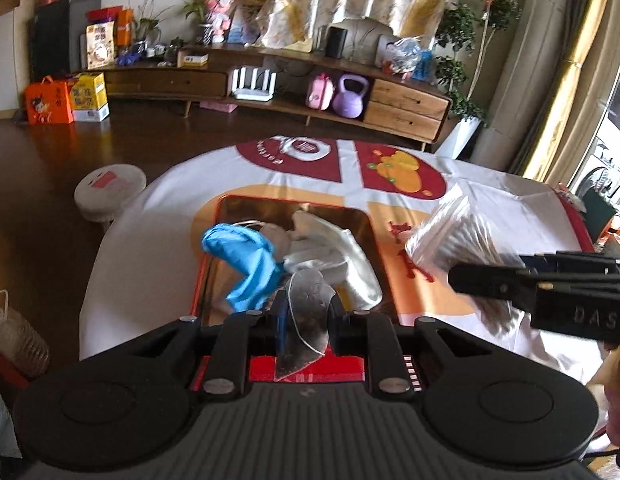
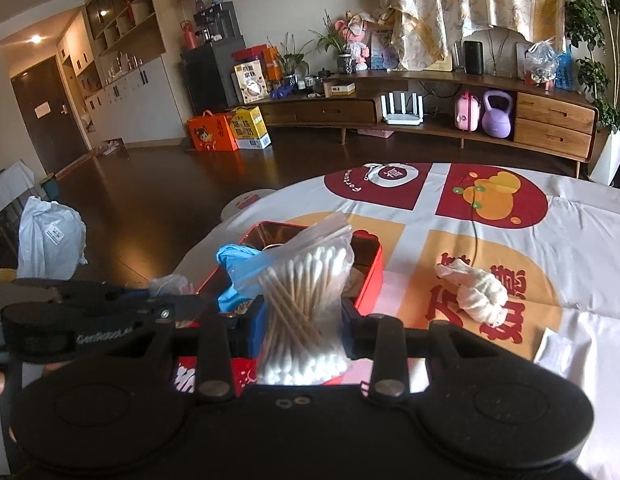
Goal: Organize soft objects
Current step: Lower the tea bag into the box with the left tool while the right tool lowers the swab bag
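— Status of the right hand-held gripper?

— Jaws part-closed, clamped on a clear bag of cotton swabs, carried above the near edge of the red tin on the table.

— The left hand-held gripper?

— Nearly shut, pinching a thin clear plastic piece; what it is, I cannot tell. It hangs over the same tin.

— Tin contents?

— A blue glove and a silvery white cloth. A crumpled white cloth lies on the table, right of the tin.
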`<state>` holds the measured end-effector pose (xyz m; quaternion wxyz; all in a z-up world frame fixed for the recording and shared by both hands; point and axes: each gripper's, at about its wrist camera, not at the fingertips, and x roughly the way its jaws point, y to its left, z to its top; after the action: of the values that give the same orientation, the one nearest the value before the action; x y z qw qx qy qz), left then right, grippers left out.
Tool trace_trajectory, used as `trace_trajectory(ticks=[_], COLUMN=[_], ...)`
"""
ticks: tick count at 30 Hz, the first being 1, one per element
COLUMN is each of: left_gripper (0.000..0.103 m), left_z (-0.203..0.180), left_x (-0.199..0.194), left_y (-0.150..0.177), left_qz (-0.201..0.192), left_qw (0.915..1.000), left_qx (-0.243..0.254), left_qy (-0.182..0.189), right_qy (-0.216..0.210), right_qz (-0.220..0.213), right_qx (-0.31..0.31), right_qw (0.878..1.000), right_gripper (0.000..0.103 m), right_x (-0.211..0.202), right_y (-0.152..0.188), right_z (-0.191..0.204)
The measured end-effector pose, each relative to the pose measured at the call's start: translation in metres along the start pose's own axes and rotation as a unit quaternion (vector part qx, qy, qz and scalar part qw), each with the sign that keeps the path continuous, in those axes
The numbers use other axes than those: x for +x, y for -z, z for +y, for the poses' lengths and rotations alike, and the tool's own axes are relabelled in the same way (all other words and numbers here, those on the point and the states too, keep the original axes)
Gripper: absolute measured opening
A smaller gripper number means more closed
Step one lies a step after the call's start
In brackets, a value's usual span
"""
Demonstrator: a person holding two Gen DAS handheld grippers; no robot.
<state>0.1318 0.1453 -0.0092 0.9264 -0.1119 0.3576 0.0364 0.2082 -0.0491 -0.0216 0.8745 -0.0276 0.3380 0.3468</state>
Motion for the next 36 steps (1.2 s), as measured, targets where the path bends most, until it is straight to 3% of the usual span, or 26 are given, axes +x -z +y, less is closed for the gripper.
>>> trace_trajectory(ticks=[24, 36], left_gripper=[0.019, 0.019], left_z=[0.029, 0.03], left_x=[0.073, 0.103], left_y=[-0.009, -0.013], left_qz=[0.048, 0.069], left_qw=[0.998, 0.9965], left_qx=[0.007, 0.012], left_qy=[-0.039, -0.045], right_qy=[0.011, 0.027], right_qz=[0.06, 0.081], right_qx=[-0.021, -0.029], right_qw=[0.998, 0.996], right_gripper=[0.037, 0.038], right_x=[0.108, 0.138], right_y=[-0.021, -0.018], right_z=[0.001, -0.006])
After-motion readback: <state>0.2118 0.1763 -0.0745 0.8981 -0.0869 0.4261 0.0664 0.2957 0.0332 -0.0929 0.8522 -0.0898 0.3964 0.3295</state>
